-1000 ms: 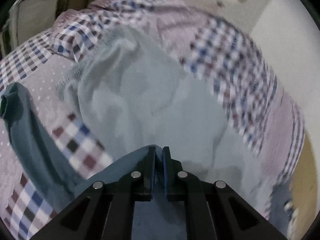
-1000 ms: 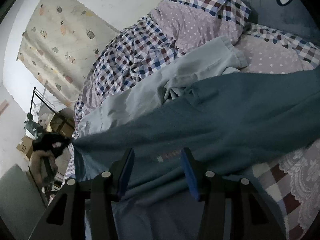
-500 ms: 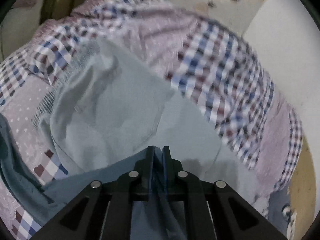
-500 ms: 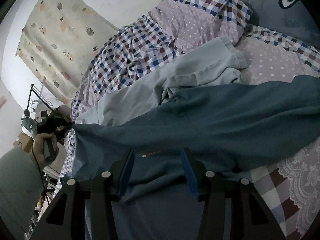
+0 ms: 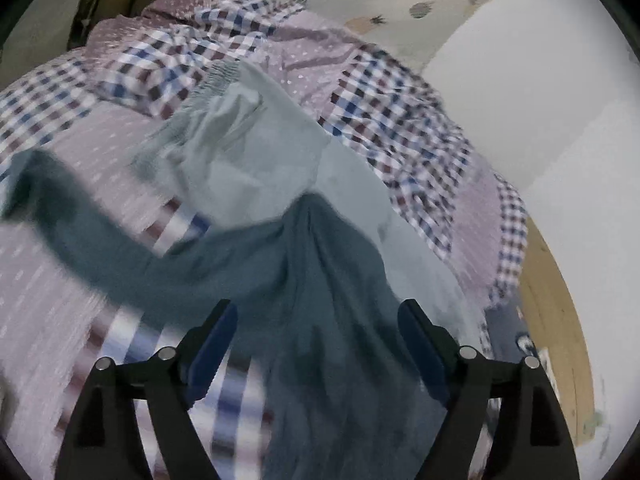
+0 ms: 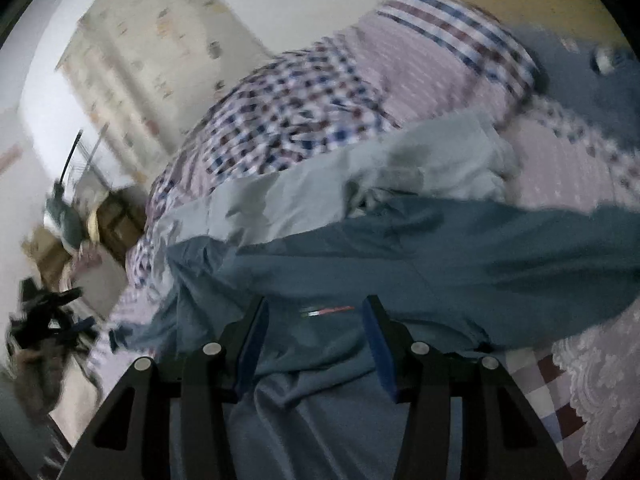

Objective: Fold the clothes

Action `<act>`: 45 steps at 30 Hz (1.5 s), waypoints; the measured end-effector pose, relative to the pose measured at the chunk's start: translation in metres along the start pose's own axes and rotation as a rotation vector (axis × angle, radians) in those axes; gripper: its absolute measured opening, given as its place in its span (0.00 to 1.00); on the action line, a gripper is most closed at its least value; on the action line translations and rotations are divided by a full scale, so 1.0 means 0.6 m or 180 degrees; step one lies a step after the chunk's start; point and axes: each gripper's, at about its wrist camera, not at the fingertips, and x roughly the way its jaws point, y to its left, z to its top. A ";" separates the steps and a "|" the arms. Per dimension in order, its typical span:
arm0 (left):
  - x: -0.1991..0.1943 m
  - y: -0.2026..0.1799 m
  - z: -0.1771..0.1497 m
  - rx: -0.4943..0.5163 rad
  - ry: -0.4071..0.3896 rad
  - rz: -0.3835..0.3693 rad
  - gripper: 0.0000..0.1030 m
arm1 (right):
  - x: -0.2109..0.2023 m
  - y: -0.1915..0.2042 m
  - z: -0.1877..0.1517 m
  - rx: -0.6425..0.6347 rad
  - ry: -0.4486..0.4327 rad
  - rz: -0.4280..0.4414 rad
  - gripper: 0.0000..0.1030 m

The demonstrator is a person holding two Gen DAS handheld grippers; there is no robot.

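The left gripper (image 5: 316, 344) has its jaws spread wide apart with nothing between them, pointing toward 12 o'clock, while the right gripper (image 6: 316, 344) likewise holds its jaws parted and gripping nothing.

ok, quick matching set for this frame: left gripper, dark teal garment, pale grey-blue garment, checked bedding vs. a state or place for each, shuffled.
Things:
1. left gripper
2. dark teal garment
3. pale grey-blue garment
4. checked bedding

States or places:
A. bunched up against the wall
B. fingers apart, gripping nothing
C. lies partly over the paler garment
D. crumpled, partly under the darker one

Pairs: 1-B, 2-C, 3-D, 4-A
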 end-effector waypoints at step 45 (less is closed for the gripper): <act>-0.146 0.211 -0.542 -0.1839 0.0593 -0.1076 0.95 | -0.235 0.435 -0.561 -0.3509 0.0105 0.0000 0.99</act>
